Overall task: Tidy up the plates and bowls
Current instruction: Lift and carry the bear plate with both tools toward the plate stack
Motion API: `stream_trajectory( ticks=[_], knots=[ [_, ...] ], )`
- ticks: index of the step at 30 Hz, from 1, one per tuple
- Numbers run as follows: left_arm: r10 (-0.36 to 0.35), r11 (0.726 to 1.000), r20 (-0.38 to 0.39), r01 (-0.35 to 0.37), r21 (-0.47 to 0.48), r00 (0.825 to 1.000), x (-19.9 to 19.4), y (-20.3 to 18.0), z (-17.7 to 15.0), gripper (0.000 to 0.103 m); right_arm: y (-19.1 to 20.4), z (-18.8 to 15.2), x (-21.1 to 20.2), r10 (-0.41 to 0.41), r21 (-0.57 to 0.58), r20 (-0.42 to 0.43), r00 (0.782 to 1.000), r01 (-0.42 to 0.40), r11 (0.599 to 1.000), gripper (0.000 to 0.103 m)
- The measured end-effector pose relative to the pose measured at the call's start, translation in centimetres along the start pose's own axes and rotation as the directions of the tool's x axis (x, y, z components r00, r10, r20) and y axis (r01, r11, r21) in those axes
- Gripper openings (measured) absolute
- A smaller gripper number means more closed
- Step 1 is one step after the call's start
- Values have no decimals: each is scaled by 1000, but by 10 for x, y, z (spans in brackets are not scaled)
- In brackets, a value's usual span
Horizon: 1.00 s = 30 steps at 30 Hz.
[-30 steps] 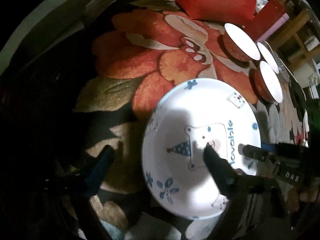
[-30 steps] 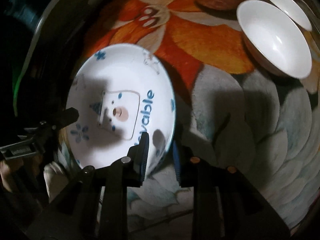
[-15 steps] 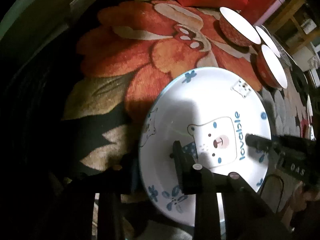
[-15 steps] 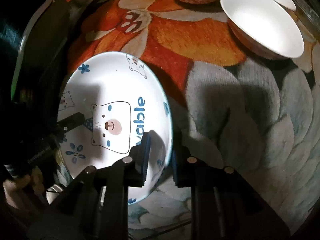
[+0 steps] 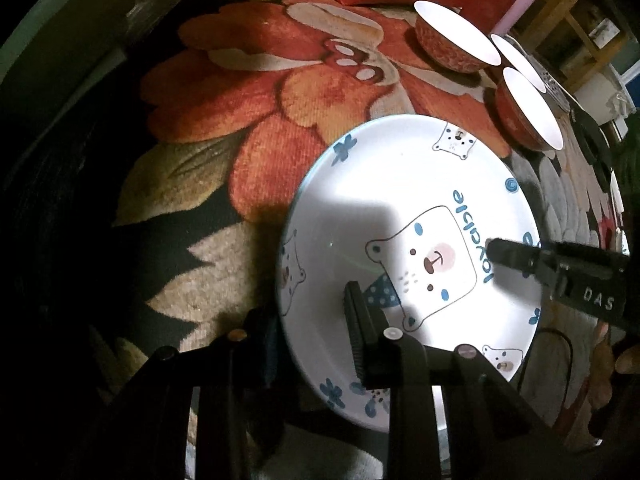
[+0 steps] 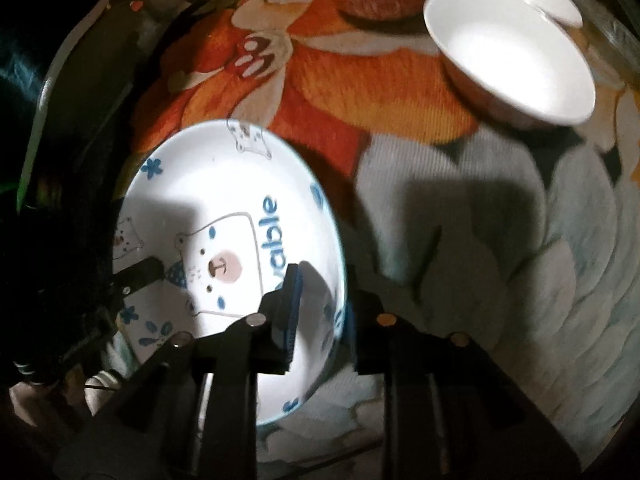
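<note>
**Bear plate gripped at both rims**

Since a second ago the left gripper [image 5: 312,332] has been closed from wide open onto the near-left rim of the bear plate [image 5: 400,208]; its jaws have just been closing, with the rim between the fingers. The right gripper [image 6: 320,304] is clamped narrowly on the opposite rim. "lovable" is printed in blue beside the bear; "DAS" is read on the right gripper's body. One plate and three white-lined bowls [image 6: 508,48] are counted on the floral cloth [image 5: 248,112]. The plate is seen tilted above the cloth.
</note>
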State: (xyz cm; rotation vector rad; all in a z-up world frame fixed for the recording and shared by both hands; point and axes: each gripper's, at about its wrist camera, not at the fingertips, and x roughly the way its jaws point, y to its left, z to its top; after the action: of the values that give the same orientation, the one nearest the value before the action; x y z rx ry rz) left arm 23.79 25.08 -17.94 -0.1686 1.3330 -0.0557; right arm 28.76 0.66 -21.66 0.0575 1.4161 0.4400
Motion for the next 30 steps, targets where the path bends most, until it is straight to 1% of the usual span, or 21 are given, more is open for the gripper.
stream_trajectory(
  ticks=[2, 4, 9, 13, 14, 17, 24, 30],
  knots=[
    [6, 1000, -4, -5, 11, 1000, -1, -1, 0, 29, 1, 0, 1, 6, -4, -1, 1000, -6, 1000, 25],
    [7, 1000, -3, -7, 16, 1000, -1, -4, -1, 28, 0, 1, 0, 12, 3, -8, 1000, -12, 1000, 22],
    [-17, 1000, 16, 17, 22, 1000, -7, -13, -9, 28, -4, -1, -9, 19, -32, -18, 1000, -20, 999, 21],
    [-40, 999, 43, 39, 23, 998, -21, -23, -10, 28, -7, -3, -32, 11, -77, -28, 1000, -13, 997, 21],
    [-46, 999, 49, 45, 24, 998, -24, -27, -9, 28, 0, 6, -25, 7, -83, -30, 1000, -10, 996, 21],
    [-63, 998, 71, 61, 32, 996, -38, -41, -3, 28, -3, 14, -44, -6, -99, -28, 1000, 4, 995, 21],
    [-95, 995, 114, 90, 50, 989, -70, -84, 15, 28, -20, 30, -94, -34, -70, 5, 999, 34, 997, 21],
    [-118, 990, 112, 108, 93, 987, -91, -123, 23, 28, -40, 22, -132, -48, -19, 23, 999, 48, 999, 20]
  ],
)
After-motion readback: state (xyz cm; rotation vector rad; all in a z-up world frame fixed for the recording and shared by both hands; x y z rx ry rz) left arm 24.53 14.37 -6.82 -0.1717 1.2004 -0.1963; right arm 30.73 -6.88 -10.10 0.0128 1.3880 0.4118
